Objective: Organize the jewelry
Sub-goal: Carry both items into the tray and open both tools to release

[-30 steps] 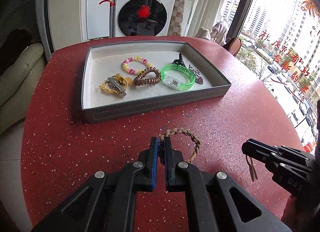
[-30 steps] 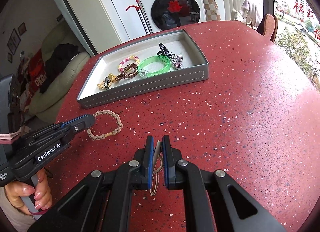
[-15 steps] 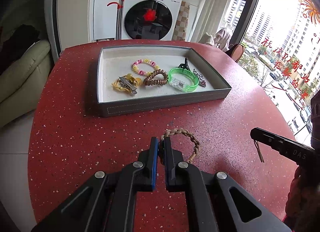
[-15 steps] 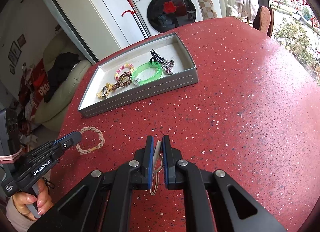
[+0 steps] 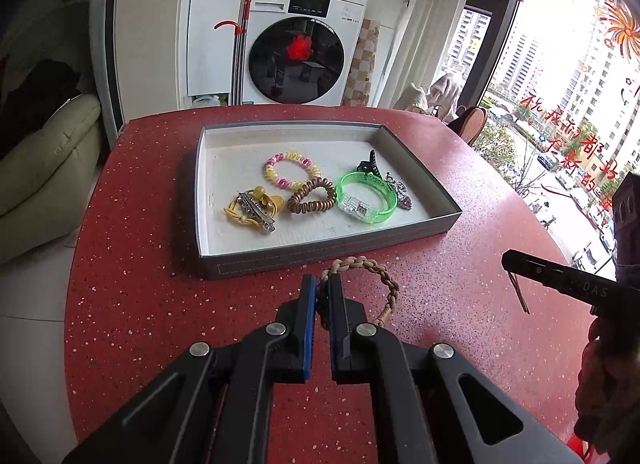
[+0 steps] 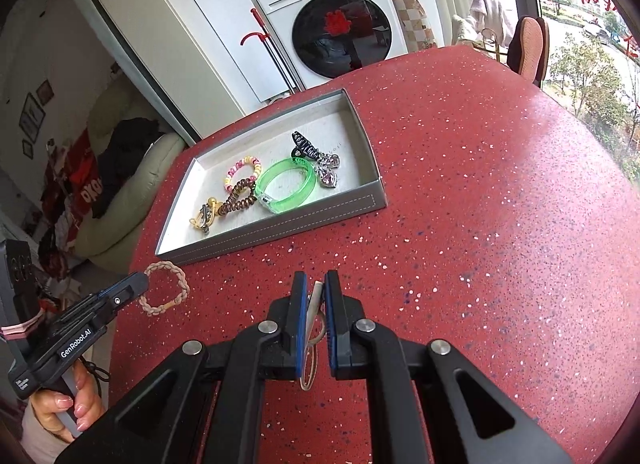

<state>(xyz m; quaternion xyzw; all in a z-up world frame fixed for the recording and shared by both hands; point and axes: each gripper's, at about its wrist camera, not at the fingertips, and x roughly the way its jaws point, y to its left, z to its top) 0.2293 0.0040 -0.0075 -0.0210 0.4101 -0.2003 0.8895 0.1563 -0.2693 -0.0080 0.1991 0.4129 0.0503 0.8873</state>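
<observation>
A grey tray (image 5: 320, 254) on the red table holds a pink-yellow bead bracelet (image 5: 291, 170), a brown coil tie (image 5: 312, 196), a green bangle (image 5: 367, 197), a yellow tie with a clip (image 5: 250, 208), a black claw clip (image 5: 370, 163) and a charm. My left gripper (image 5: 322, 284) is shut on a braided beige bracelet (image 5: 372, 268), held above the table just in front of the tray; it also shows in the right wrist view (image 6: 166, 288). My right gripper (image 6: 315, 292) is shut on a thin hair clip with a gold ring (image 6: 314, 328), right of the tray.
The tray (image 6: 280, 230) lies at the table's far left in the right wrist view. The table edge curves away on the left, above a cream sofa (image 5: 44, 156). A washing machine (image 5: 298, 52) stands behind. A chair (image 6: 530, 44) stands at the far right by the window.
Both grippers have risen and pulled back a little with their items still held; the tray looks farther away. The braided bracelet has lifted with the left gripper.
</observation>
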